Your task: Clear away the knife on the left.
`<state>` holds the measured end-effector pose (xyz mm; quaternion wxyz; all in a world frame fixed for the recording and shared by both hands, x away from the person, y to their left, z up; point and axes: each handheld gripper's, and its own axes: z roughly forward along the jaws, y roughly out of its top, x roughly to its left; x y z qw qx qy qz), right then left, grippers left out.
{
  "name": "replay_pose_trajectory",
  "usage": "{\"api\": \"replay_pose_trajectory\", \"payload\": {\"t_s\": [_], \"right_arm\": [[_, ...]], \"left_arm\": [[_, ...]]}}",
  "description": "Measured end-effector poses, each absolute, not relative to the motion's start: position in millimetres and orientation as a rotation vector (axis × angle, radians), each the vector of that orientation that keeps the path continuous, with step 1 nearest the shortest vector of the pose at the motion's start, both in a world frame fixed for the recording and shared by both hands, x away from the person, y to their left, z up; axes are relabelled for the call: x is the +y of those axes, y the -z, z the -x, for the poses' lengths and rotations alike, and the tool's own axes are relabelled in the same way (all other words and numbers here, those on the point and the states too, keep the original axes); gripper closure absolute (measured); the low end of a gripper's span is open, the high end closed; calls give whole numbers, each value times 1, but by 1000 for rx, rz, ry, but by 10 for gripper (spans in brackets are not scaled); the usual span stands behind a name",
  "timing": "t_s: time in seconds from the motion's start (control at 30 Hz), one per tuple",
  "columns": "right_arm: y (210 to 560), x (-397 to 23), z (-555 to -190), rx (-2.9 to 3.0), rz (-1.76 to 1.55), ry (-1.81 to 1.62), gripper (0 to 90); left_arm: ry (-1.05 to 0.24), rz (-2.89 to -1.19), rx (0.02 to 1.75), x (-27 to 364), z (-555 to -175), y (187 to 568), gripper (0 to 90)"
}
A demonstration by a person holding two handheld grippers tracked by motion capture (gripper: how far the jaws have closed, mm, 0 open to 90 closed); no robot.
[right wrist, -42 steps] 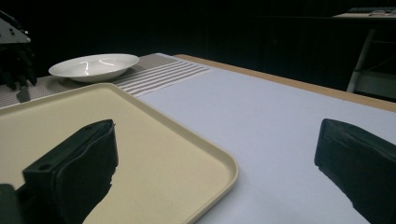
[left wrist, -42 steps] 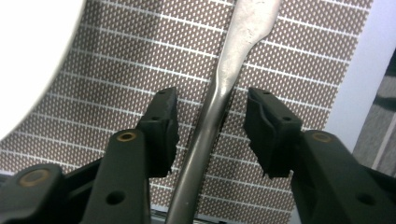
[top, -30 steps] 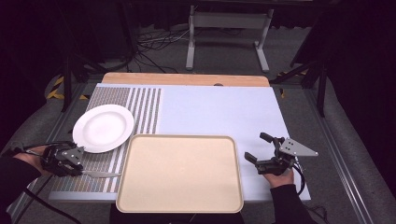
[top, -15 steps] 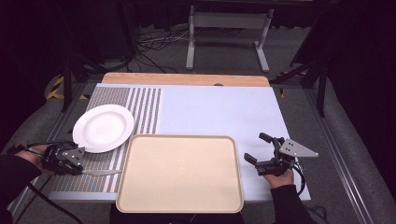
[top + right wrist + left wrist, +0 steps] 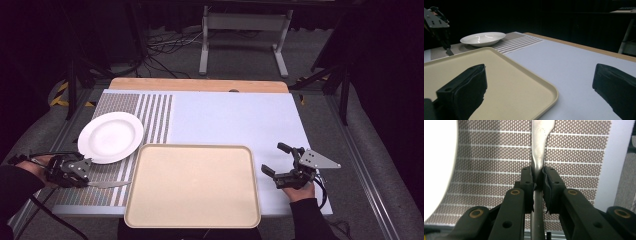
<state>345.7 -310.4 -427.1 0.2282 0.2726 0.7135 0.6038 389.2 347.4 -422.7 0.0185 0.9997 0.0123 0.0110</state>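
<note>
High view: left gripper (image 5: 87, 172) at 8 o'clock of the table (image 5: 235, 120), jaws pinching a metal knife (image 5: 107, 184) lying on the striped mat (image 5: 150, 115), just left of the beige tray (image 5: 192, 186). White plate (image 5: 110, 136) at 12 o'clock of it. Right gripper (image 5: 274, 161) spread wide, at the tray's 3 o'clock.

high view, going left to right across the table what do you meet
left gripper shut on a flat silver metal utensil → round white plate → beige rectangular tray → right gripper, jaws open with nothing between them
</note>
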Motion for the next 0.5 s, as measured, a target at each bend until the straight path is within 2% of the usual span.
{"api": "replay_pose_trajectory", "payload": {"t_s": [0.5], "right_arm": [[427,-310,-345,1957,-751,-1665,3]], "left_arm": [[-85,-3055,192,350,-382,398,799]]}}
